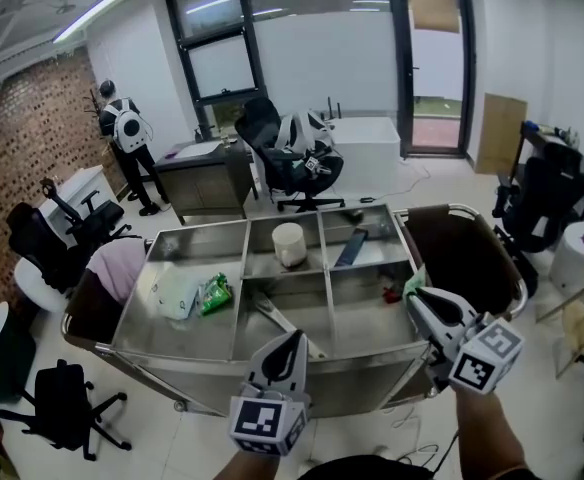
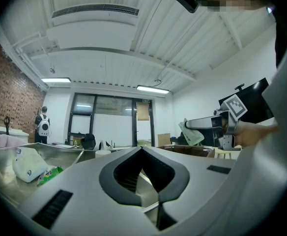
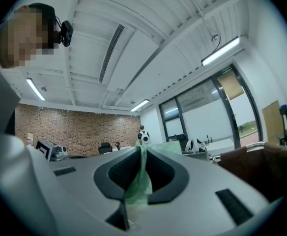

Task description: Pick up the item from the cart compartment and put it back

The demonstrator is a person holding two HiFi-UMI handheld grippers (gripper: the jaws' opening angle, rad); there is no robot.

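Over right near cart compartment [image 1: 367,313] | right gripper [image 1: 414,296] pinches green wrapper [image 3: 137,183] | step: pick-up done | next: lower it back | left gripper [image 1: 294,337] pressed together, empty

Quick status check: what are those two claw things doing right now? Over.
Right gripper jaws shut on a thin green packet, held near the cart's right end. Left gripper jaws shut, empty. Nothing seen in the way.

Open-plan office: black wheeled swivel chairs [image 1: 290,158] beside a grey rectangular desk [image 1: 207,176], long white ceiling strip lights [image 1: 94,11], tall dark-framed glass doors [image 1: 215,53], a red brick side wall [image 1: 22,133] (a person [image 1: 144,173] with a white backpack [image 1: 128,128] standing near it), and a stainless-steel compartment cart [image 1: 272,368] mid-floor.
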